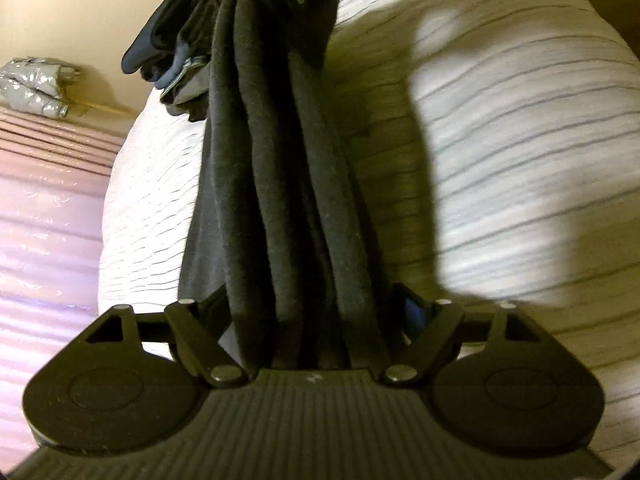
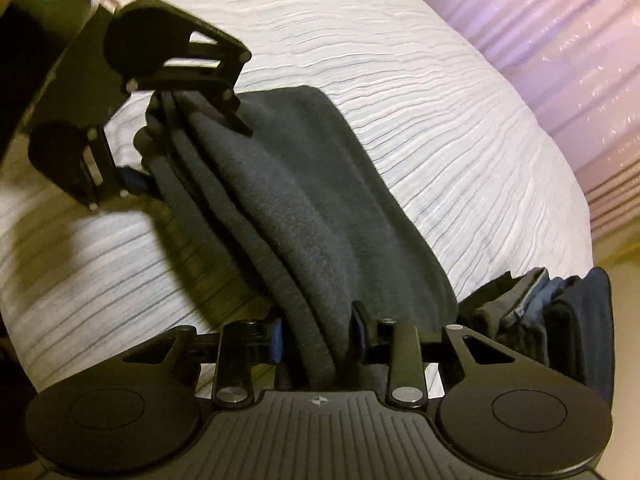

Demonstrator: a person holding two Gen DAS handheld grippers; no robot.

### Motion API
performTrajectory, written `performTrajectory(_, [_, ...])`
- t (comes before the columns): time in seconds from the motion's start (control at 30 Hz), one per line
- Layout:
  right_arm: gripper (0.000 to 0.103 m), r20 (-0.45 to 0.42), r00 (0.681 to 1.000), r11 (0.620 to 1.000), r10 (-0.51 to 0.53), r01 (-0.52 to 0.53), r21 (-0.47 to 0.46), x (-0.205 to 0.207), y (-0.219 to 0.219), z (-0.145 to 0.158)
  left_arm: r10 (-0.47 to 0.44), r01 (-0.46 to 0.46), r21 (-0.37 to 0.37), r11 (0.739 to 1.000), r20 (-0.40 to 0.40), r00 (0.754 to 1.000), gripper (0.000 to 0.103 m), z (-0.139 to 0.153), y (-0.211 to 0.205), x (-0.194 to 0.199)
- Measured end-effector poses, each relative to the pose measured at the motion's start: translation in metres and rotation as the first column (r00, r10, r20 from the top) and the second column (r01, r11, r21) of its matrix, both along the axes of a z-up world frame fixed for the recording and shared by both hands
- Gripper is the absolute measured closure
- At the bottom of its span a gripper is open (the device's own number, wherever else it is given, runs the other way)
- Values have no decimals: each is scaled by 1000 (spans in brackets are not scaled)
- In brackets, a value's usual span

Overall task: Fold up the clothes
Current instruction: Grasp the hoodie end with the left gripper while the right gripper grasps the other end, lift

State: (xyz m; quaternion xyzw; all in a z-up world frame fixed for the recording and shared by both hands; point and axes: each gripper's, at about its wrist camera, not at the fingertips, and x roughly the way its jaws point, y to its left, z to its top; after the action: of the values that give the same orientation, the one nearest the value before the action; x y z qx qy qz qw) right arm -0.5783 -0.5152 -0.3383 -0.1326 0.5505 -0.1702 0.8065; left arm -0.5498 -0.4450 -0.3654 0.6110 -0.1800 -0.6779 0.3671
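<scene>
Dark fleece garment (image 2: 304, 216), bunched into thick lengthwise folds, is stretched between the two grippers above a white ribbed bedcover (image 2: 420, 92); left gripper (image 1: 310, 312) has its jaws pressed together on one end of the garment, folds passing between the fingers; right gripper (image 2: 318, 334) pinches the opposite end in the same way, blue finger pads (image 2: 276, 340) flanking the cloth; in the right wrist view the left gripper appears at upper left, clamped on the far end; the garment casts a shadow on the bedcover, so whether any part touches it cannot be told; other dark clothes (image 2: 560, 312) lie at the bedcover edge; a pink plastic-wrapped mattress (image 1: 48, 216) sits beside; a silver quilted item (image 1: 38, 84) rests against the wall.
</scene>
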Motion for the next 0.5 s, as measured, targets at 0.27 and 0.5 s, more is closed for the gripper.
performTrajectory(0.27, [18,15,999,999,-35,36,-39,-17,25,-9,131,-111,140,984,-143,981,69,47,-41,24])
performTrajectory(0.5, [18,-25,999,997,28,-30,-73,-13,52,-32,179,-131,218,967,-221,959,71,75,-65,36])
